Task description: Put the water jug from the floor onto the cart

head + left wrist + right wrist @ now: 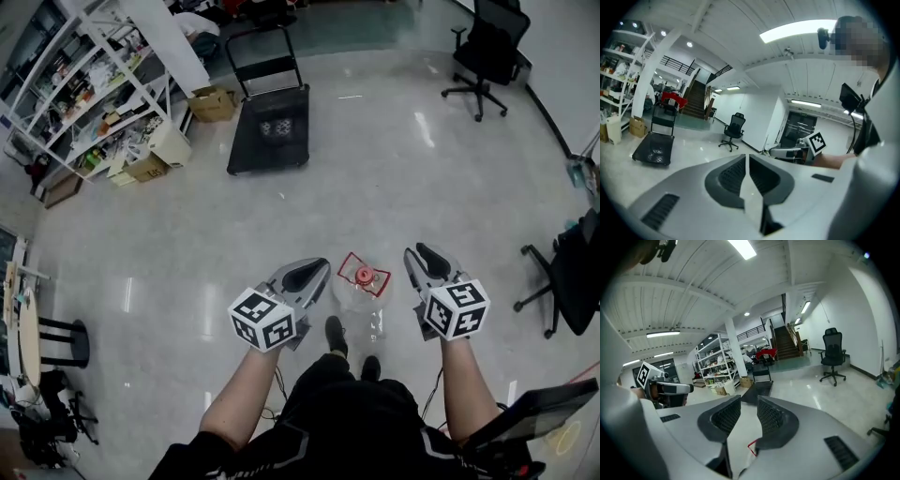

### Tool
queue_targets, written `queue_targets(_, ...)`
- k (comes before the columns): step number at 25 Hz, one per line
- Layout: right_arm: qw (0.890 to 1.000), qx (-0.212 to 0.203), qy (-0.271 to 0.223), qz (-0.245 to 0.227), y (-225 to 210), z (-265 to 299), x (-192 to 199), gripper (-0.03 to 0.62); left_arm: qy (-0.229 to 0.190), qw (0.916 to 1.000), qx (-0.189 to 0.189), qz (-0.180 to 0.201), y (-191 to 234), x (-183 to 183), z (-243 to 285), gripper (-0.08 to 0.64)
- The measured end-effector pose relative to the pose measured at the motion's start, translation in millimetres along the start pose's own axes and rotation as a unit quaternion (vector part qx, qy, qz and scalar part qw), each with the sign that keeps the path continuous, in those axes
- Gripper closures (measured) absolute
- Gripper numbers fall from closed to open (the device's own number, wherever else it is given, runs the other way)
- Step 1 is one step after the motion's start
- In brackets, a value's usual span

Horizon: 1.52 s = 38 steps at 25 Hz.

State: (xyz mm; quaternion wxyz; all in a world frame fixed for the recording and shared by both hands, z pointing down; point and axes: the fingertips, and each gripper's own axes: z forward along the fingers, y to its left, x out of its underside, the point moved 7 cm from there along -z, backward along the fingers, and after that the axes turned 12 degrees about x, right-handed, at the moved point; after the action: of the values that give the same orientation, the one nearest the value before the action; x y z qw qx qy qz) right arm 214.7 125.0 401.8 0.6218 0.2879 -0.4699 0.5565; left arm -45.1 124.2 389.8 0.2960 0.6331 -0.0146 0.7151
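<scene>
A clear water jug (364, 292) with a red cap and red handle stands on the floor just ahead of my feet. It sits between the two grippers in the head view. My left gripper (317, 269) hangs to its left with its jaws pressed together and nothing in them (746, 157). My right gripper (413, 254) hangs to the jug's right, jaws apart and holding nothing (749, 399); a sliver of the red handle (750, 448) shows low behind them. The black flat cart (270, 127) stands some way farther on, near the shelves.
White shelving (84, 94) and cardboard boxes (211, 103) line the far left. An office chair (483, 56) stands at the far right, another chair (572, 281) at the right edge and a stool (61, 342) at the left. Shiny floor lies between jug and cart.
</scene>
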Motion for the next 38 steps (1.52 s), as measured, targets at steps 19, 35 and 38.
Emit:
queue_targets(19,0.959,0.080,0.255,0.096,-84,192,228,0.459,0.261,0.9533,-0.024,-0.150,236,217,142,0.391)
queue_targets(35,0.901,0.099,0.386,0.173,-82,232,410,0.407,0.359,0.9097,-0.010,-0.209,283,393,186,0.390)
queue_targets(38,0.892,0.109,0.389,0.206,-83,233,418,0.410,0.377,0.9021,-0.004,-0.210,282,406,193,0.391)
